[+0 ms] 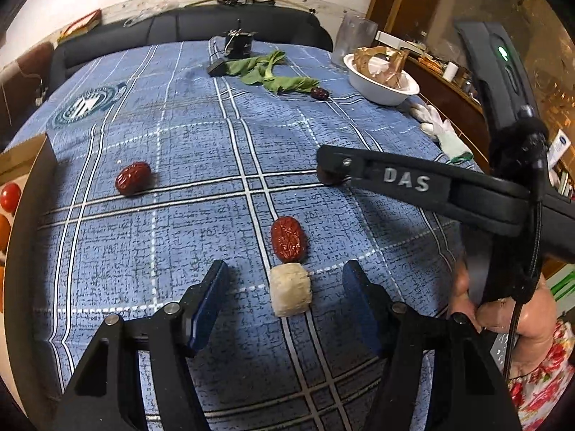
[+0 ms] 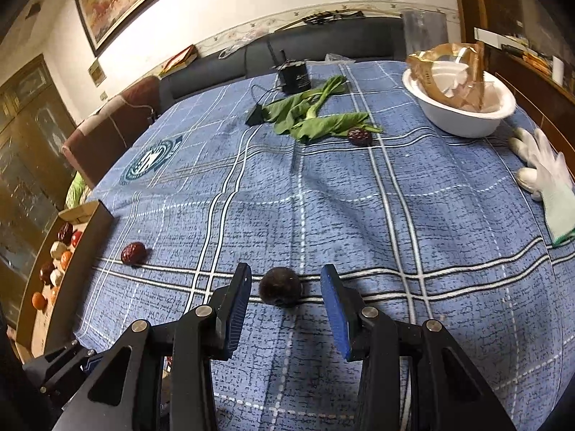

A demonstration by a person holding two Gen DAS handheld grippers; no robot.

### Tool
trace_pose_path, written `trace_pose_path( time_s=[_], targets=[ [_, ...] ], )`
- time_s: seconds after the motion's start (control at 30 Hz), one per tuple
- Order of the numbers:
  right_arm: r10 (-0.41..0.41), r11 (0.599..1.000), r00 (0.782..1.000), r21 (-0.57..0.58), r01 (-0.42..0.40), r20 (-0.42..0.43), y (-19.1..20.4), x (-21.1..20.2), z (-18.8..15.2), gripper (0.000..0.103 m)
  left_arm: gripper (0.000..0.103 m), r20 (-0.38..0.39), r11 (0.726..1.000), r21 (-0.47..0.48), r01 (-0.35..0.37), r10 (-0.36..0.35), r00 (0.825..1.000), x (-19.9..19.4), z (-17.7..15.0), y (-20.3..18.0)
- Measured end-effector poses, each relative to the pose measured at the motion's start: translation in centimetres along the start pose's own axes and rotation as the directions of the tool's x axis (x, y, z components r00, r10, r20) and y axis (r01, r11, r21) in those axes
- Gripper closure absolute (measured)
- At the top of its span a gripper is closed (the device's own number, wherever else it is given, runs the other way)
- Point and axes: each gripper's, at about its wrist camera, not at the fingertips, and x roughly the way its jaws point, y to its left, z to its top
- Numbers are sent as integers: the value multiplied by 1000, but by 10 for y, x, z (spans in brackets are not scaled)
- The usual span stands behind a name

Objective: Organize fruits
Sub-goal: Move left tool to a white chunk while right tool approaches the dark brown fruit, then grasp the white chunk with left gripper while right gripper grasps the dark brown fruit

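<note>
My left gripper (image 1: 285,283) is open, its blue pads on either side of a pale cylindrical fruit piece (image 1: 290,290) on the blue plaid cloth. A red date (image 1: 289,239) lies just beyond it, another (image 1: 133,177) to the left, a third (image 1: 320,93) far off by the greens. My right gripper (image 2: 285,287) is open around a dark round fruit (image 2: 280,286) lying on the cloth; it also shows in the left wrist view (image 1: 330,174), low over the cloth. A cardboard box (image 2: 90,222) at the left edge holds several fruits.
Green leaves (image 2: 316,118) and a black device (image 2: 294,73) lie at the far side. A white bowl (image 2: 463,118) with a wrapper stands at the far right. White gloves (image 2: 546,176) lie at the right edge. A sofa runs behind the table.
</note>
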Motion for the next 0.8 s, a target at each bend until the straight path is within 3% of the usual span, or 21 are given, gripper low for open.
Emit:
trace_pose_path(
  time_s=[0.17,0.33,0.4,0.43,0.5,0.8],
  targets=[
    [-26,999,1000,-40,25,-17,7,6,-3,60,39,12,999,30,15,-15,1000,0,-2,-6],
    [-39,998,999,-54,37,-31,9,8,-5,61,67,11,999,49,12,-13,1000,1,-3,-9],
    [-58,996,998,-68,56,-31,11,9,-5,67,74,11,998,59,5,-5,1000,2,-4,-11],
    [-67,995,997,-77,64,-31,13,9,-5,69,83,11,998,60,7,-7,1000,2,-4,-11],
    [-72,993,997,-92,69,-33,16,9,-6,77,85,11,999,50,16,-16,1000,2,-3,-9],
    [-54,993,999,-105,54,9,24,-6,-10,79,85,53,997,27,66,-67,996,-5,-4,-3]
  ],
)
